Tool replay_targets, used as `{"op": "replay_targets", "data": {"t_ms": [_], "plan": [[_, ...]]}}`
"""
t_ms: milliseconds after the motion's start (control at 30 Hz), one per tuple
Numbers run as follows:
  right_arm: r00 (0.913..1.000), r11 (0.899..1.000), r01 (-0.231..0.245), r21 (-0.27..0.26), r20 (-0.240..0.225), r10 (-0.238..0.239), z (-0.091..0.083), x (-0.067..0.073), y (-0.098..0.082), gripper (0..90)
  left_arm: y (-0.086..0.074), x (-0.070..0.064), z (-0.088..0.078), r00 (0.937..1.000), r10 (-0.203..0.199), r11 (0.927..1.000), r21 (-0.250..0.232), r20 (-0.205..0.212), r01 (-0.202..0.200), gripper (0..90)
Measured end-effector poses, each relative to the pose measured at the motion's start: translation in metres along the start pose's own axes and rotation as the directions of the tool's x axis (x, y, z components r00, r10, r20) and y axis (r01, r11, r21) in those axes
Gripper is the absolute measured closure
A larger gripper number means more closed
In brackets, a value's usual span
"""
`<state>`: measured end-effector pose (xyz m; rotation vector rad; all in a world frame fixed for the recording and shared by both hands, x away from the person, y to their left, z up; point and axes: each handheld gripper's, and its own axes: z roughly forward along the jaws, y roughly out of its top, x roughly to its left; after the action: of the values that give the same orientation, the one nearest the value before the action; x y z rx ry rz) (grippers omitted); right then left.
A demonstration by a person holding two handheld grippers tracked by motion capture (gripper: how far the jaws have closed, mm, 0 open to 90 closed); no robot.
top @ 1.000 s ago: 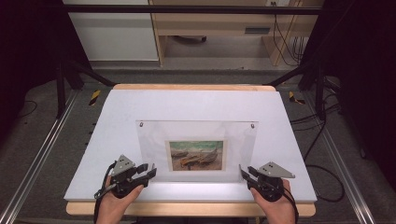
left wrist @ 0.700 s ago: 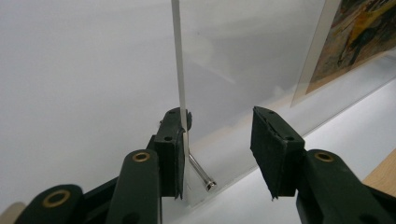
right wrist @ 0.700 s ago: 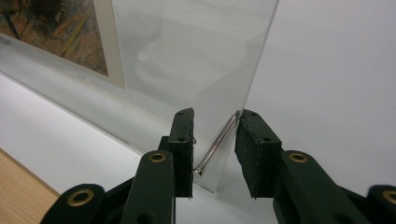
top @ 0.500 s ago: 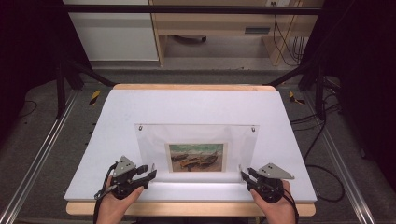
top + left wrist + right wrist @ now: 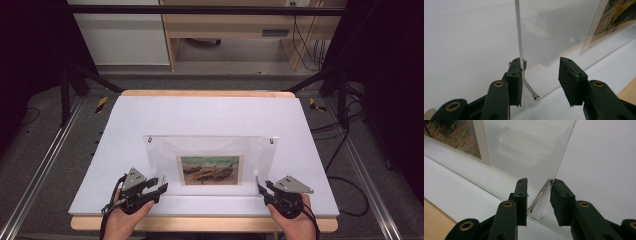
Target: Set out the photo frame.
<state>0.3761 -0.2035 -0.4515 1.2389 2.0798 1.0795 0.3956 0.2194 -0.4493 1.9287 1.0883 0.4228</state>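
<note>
Item: clear acrylic picture frame (image 5: pixel 210 162), standing upright near the front edge of the white table sheet (image 5: pixel 210 112), leaning slightly away from the person. A print of beached boats (image 5: pixel 210 170) is sitting low in its middle. Two small metal studs are showing at the top corners; the lower corners are being covered by the grippers in the high view.

Left gripper (image 5: pixel 159 190): jaws standing apart at the frame's lower left corner. In the left gripper view (image 5: pixel 544 82) the panel edge is running up along the left jaw and looks to be touching it, while the right jaw is standing clear; a metal standoff pin (image 5: pixel 532 92) is lying between them. Not clenched on anything.

Right gripper (image 5: pixel 261 187): at the lower right corner. In the right gripper view (image 5: pixel 539 201) both jaws are flanking the panel's corner and its pin (image 5: pixel 539 195); the right jaw is sitting just beside the panel edge, but whether it is pressing is hard to make out.

Hands (image 5: pixel 125 220) are being cut off by the bottom of the high view. The print is being cropped in both gripper views.
</note>
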Motion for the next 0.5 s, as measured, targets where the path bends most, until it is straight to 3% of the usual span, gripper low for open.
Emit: {"op": "replay_targets", "data": {"t_ms": [333,400,433,467,500], "plan": [[1.0,1.0,0.006,-0.002,0.001,-0.006,0.0002,0.0011,0.0008,65.4,0.0008,-0.0006,0.0017,1.0,-0.004,0.9999,-0.012,0.005,0.004,51.5],[1.0,1.0,0.001,-0.011,-0.001,-0.001,0.0001,0.0016,0.0014,61.3,0.0017,-0.0019,0.0028,0.9999,0.014,0.9998,-0.017,-0.004,-0.014,45.9],[1.0,1.0,0.002,-0.027,-0.004,-0.002,-0.0001,0.0025,0.003,55.1,0.0021,-0.0039,0.0048,0.9993,0.031,0.9995,-0.009,-0.022,-0.031,36.7],[1.0,1.0,0.002,-0.027,-0.004,-0.002,-0.0001,0.0025,0.003,55.1,0.0021,-0.0039,0.0048,0.9993,0.031,0.9995,-0.009,-0.022,-0.031,32.5],[1.0,0.999,0.004,-0.036,-0.001,-0.004,0.0001,0.003,0.0037,50.4,0.0021,-0.0044,0.0057,0.9992,0.03,0.9995,-0.008,-0.025,-0.03,32.5]]}}
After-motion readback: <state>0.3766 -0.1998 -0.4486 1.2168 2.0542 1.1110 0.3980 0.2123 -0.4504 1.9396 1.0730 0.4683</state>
